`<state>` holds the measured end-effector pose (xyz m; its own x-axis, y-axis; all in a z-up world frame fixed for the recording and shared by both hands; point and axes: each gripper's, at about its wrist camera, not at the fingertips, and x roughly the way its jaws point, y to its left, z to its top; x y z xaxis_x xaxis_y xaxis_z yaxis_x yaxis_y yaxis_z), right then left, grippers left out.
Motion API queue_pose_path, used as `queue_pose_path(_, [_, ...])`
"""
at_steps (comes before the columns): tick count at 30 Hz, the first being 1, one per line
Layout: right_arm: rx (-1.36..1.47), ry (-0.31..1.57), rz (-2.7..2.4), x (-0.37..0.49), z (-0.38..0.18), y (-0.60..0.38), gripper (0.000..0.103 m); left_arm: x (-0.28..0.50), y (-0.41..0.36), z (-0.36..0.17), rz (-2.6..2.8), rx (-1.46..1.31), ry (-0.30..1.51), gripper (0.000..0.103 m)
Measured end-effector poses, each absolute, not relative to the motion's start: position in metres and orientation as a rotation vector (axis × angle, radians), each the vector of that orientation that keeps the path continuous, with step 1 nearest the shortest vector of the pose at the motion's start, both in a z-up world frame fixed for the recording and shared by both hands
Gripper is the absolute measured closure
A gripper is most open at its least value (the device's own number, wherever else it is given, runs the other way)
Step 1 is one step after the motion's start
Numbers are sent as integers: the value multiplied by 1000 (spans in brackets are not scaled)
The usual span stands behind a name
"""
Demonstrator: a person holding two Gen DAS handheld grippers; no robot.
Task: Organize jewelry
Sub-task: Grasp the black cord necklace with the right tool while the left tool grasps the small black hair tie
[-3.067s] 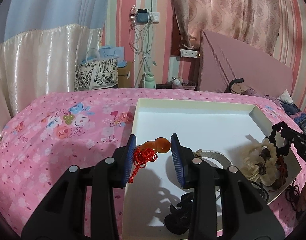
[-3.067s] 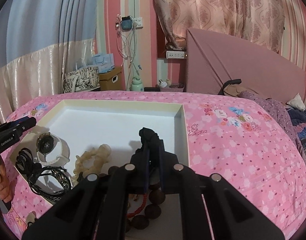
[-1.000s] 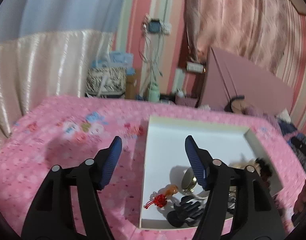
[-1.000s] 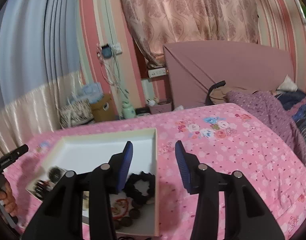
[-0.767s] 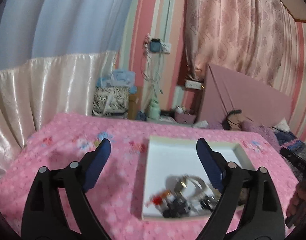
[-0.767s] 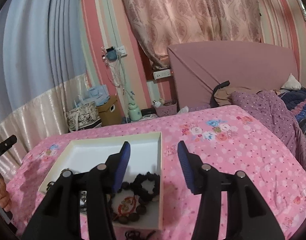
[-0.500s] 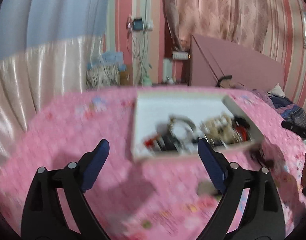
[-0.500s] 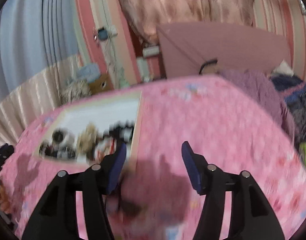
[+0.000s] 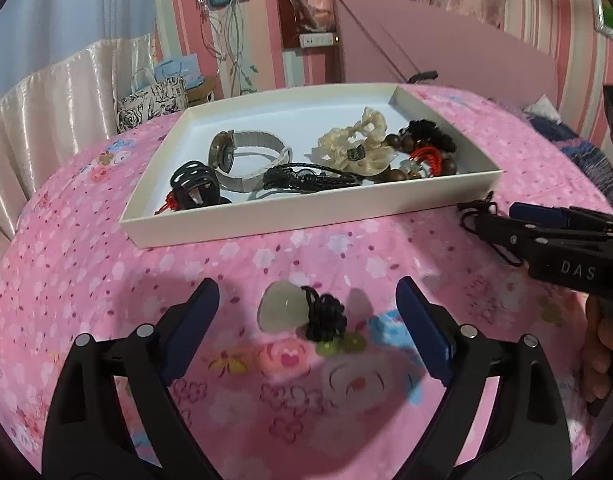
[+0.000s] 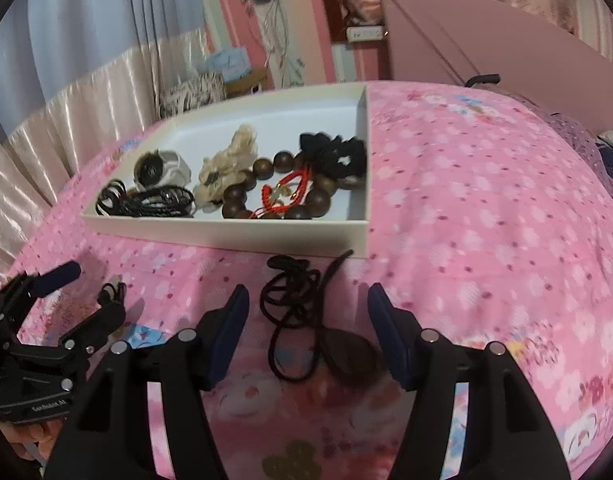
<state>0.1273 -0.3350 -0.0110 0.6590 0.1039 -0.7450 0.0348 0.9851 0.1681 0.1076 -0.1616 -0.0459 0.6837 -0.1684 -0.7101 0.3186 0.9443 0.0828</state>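
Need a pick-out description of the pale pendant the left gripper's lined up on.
Start at the white tray on the pink floral bedspread. In front of its near wall, outside it, lies the pendant: a pale, translucent stone on a knotted black cord, unlike the dark one nearby.

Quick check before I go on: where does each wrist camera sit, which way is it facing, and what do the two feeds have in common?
Left wrist: sits on the left hand-held gripper, looking forward and down at a pale stone pendant on the pink bedspread; its open fingers show, plus the right hand-held gripper.
Right wrist: sits on the right hand-held gripper, jaws opening over a black cord pendant; the left hand-held gripper shows too.
Shared: the white tray of jewelry and the bedspread.
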Motion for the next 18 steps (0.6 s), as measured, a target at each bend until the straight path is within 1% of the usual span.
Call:
queue_pose_path(1, [159,856,40,130,-11,-334,41,113,-164,-47,-274,210,779,21])
queue_pose_path(2, [145,878,42,135,-15,-331,43,116,-167,-49,-283,213,795,24])
queue_pose_path(4, [144,884,24,139,-17,-333,71,123,-168,-57,-301,219,845,43])
queue_pose_path(5, [149,882,16,140,-17,-335,81,126,-169,-58,-301,216,858,44])
queue_pose_path(6, [163,884,20,140,-19,-337,85,128,-168,-59,-304,207,865,46])
queue_pose_path(7, [174,882,26,139,-19,-339,86,129,-167,-60,-315,194,873,51])
queue_pose_path(8, [187,881,30,139,-20,-340,87,129,-166,-60,-318,188,874,53])
queue_pose_path(9, [203,880,35,138,-20,-343,88,130,-165,-61,-320,182,872,60])
queue_pose_path(10, [224,876,41,137,-20,-346,89,130,-163,-60,-325,172,869,73])
queue_pose_path(12, [283,850,61,133,-19,-354,89,133,-155,-61,-332,118,869,84])
queue_pose_path(15, [364,762,91,118,-14,-367,89,136,-139,-59,-376,17,866,88])
queue_pose_path(18, [426,702,101,105,-10,-379,89,133,-127,-54,-385,2,845,90])
